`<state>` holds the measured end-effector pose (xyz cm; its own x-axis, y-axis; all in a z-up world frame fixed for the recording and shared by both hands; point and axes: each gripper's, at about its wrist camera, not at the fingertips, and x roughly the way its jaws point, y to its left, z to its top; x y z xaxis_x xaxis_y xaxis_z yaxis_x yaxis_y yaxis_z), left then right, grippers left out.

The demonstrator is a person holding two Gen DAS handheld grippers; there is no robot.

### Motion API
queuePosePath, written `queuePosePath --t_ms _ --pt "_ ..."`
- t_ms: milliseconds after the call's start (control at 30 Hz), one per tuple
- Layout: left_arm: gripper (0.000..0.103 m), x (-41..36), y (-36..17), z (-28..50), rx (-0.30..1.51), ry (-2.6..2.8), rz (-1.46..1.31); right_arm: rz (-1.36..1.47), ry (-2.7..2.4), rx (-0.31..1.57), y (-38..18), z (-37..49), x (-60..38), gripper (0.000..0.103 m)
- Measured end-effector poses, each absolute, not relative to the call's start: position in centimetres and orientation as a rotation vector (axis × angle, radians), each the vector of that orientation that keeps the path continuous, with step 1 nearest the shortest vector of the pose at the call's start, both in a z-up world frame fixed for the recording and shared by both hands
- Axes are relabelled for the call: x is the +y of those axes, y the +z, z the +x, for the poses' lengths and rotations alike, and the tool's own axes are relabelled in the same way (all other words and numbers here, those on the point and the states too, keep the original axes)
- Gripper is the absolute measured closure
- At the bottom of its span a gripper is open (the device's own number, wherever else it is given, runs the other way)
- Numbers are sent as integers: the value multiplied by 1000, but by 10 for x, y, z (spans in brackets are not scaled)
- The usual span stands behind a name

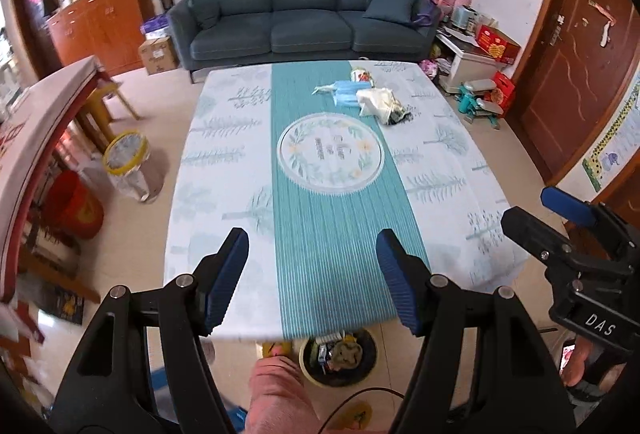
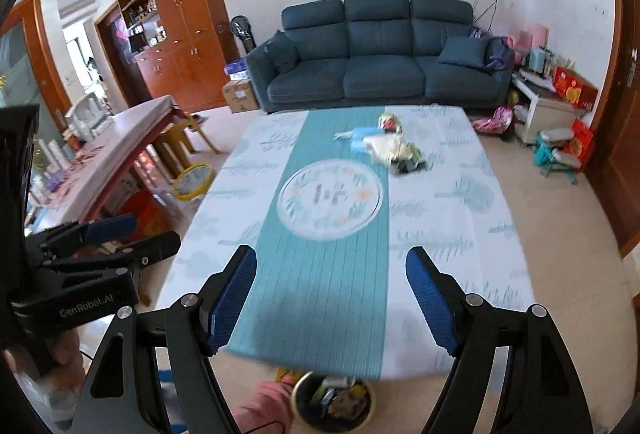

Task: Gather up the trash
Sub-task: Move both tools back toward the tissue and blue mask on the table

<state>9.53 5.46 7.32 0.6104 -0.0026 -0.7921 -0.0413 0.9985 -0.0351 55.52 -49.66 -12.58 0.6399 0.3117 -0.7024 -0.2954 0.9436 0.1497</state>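
bench cloth [image 1: 224, 138]: white with pale green tree prints, a teal striped band in the middle, a round leaf wreath
trash pile [image 1: 372, 100]: blue, white, some dark pieces
sofa [image 1: 308, 6]: dark blue-green
left gripper [image 1: 312, 274]: black, blue ribbed pads
bin under bench [image 1: 340, 358]: yellow rim

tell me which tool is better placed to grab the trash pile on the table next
Right, marginally. The trash pile lies on the table's far right side, nearer the right tool; both tools are open and empty.
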Motion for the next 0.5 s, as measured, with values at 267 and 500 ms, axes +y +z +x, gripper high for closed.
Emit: queuePosePath --t_ms 267,500 --pt "39 94 50 263 973 -135 58 -54 214 851 -152 709 -455 24" --pt "39 101 11 391 1025 -266 225 -233 117 917 -225 852 -417 24"
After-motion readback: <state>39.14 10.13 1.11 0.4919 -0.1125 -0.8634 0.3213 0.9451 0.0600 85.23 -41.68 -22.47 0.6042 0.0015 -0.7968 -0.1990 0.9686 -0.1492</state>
